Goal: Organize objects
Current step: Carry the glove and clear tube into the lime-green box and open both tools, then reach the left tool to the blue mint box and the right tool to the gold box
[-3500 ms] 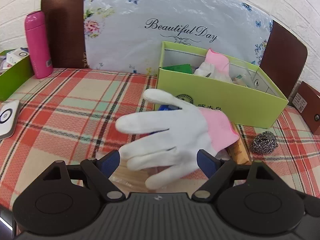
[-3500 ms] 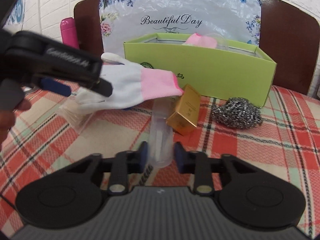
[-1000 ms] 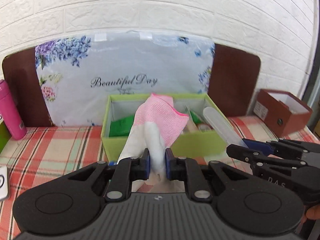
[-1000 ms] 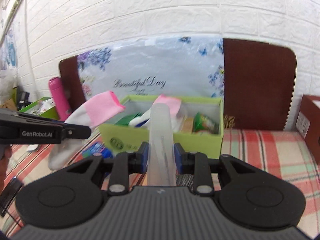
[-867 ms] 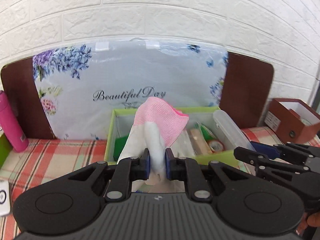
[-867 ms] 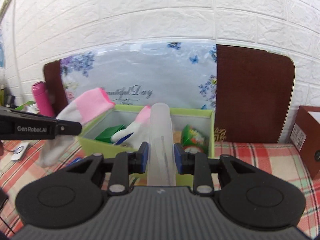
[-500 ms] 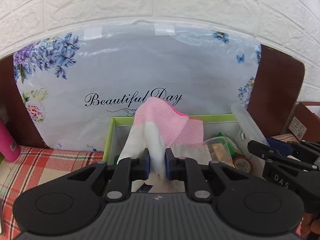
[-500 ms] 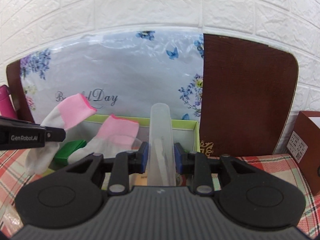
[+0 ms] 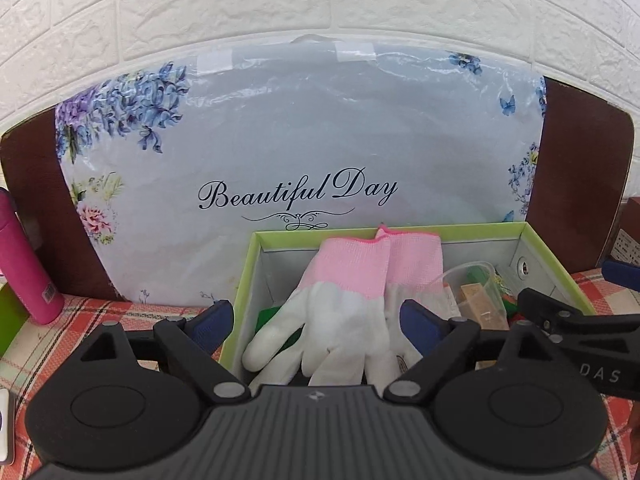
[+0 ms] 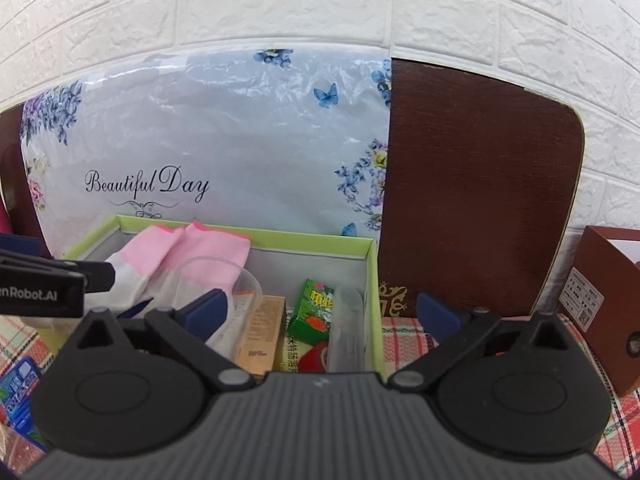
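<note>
Gloves (image 9: 348, 300) lie together inside the green box (image 9: 552, 256), where we gather loose things; a clear tube (image 10: 347, 328) leans at its right wall. Both our left gripper (image 9: 316, 320) and right gripper (image 10: 320, 312) have fingers spread, holding nothing

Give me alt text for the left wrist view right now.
The left gripper is open above a green box, where a white glove with a pink cuff lies beside a matching glove. The right gripper enters from the right, and a pink bottle stands at the left.
</note>
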The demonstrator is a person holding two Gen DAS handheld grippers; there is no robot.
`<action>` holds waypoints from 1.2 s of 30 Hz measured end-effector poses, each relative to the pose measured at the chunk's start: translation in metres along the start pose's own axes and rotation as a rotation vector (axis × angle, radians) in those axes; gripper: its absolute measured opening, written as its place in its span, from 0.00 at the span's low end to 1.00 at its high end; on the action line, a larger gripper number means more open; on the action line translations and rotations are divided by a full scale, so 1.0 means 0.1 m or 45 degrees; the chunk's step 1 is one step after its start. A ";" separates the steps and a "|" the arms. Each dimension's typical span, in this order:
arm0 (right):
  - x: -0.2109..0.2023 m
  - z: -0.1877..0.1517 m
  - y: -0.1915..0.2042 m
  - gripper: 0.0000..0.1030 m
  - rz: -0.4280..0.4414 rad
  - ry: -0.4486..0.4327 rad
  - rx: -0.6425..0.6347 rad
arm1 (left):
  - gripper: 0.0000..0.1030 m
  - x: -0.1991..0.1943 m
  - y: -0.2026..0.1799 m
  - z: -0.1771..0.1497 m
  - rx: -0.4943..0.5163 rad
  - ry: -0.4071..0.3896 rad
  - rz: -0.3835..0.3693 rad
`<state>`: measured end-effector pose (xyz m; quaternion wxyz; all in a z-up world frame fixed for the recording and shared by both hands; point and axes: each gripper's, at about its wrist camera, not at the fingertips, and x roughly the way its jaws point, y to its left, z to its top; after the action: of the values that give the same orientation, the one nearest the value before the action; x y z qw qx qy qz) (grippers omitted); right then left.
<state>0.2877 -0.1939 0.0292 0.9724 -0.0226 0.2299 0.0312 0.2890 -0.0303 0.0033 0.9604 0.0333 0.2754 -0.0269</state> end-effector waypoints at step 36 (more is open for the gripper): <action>-1.22 -1.16 0.17 0.99 0.261 0.190 0.160 | 0.90 -1.14 0.15 -1.32 -0.137 0.229 -0.009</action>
<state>0.1255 -0.1901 -0.0203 0.9438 0.0597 0.3044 0.1141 0.1241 -0.0011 -0.0472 0.9321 -0.0170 0.3616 -0.0121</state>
